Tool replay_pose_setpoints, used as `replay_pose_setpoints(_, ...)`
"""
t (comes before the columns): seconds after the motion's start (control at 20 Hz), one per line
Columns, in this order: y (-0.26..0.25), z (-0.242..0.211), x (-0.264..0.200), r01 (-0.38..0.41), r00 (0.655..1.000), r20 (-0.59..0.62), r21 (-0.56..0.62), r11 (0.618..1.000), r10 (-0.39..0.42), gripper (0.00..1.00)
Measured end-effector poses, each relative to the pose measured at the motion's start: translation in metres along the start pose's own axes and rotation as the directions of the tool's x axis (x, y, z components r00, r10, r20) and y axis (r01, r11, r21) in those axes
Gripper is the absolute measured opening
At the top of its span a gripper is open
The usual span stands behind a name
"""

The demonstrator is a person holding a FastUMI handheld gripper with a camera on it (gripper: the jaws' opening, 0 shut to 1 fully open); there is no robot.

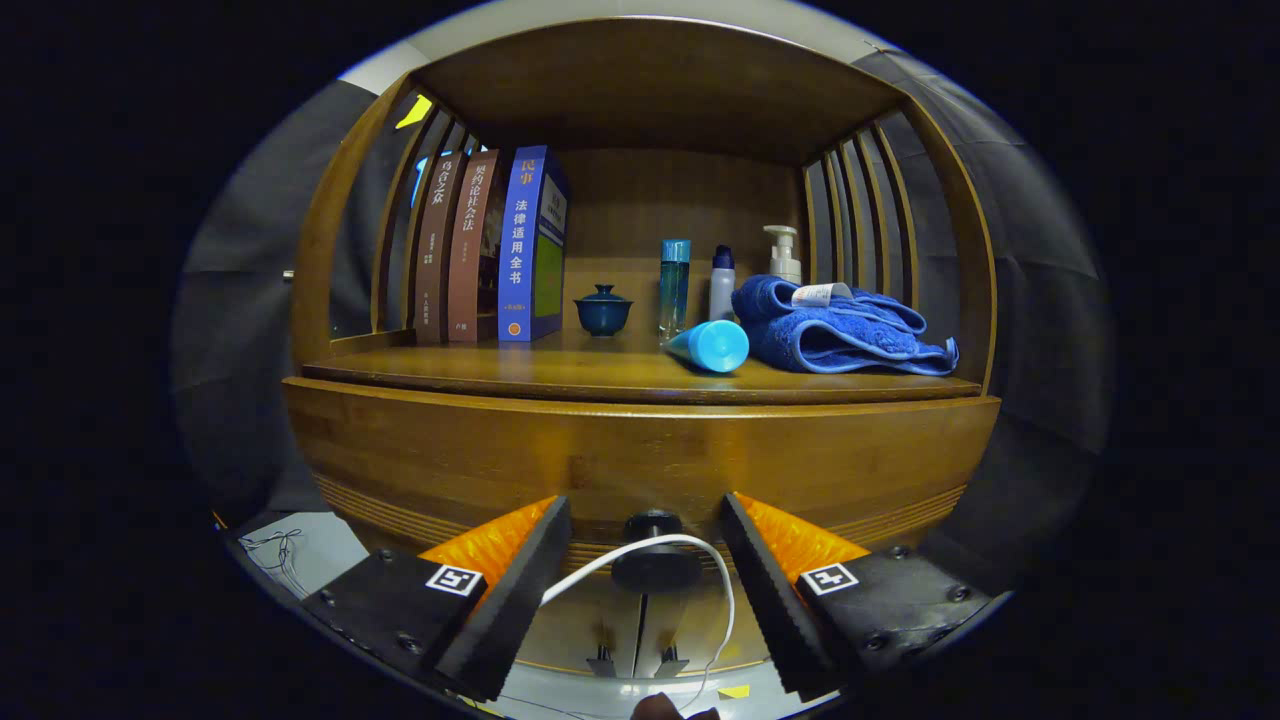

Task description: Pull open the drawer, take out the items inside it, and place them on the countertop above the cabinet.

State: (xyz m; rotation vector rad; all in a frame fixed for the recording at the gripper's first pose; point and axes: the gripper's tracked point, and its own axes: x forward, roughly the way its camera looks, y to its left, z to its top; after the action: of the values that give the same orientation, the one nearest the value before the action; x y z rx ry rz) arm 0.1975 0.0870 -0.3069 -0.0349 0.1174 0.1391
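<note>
Tongs (pixel 646 520) spread wide, drawer knob (pixel 653 524) between the fingertips.

Your gripper (pixel 645 545) sits with its fingers spread apart, and the dark round drawer knob (pixel 654 553) lies between them, touching neither. A white cable (pixel 655 548) loops across in front of that knob. Just beyond your fingers rises the wooden drawer front (pixel 640 460), with the countertop (pixel 560 372) above it. Up there, ahead and to your left, stand three books (pixel 490 250); straight ahead sits a small blue lidded cup (pixel 603 310); to the right lie a blue tube (pixel 712 346) and a folded blue towel (pixel 840 330), bottles (pixel 720 280) behind them
</note>
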Motion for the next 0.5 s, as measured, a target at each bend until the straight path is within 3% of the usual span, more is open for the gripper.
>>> replay_pose_setpoints(0.3,-0.002,0.003,0.003,-0.007,1.000,0.002,0.002,1.000,0.007,1.00)
replay_pose_setpoints(0.5,-0.036,0.038,-0.003,0.030,0.997,0.071,-0.025,0.999,-0.028,1.00)
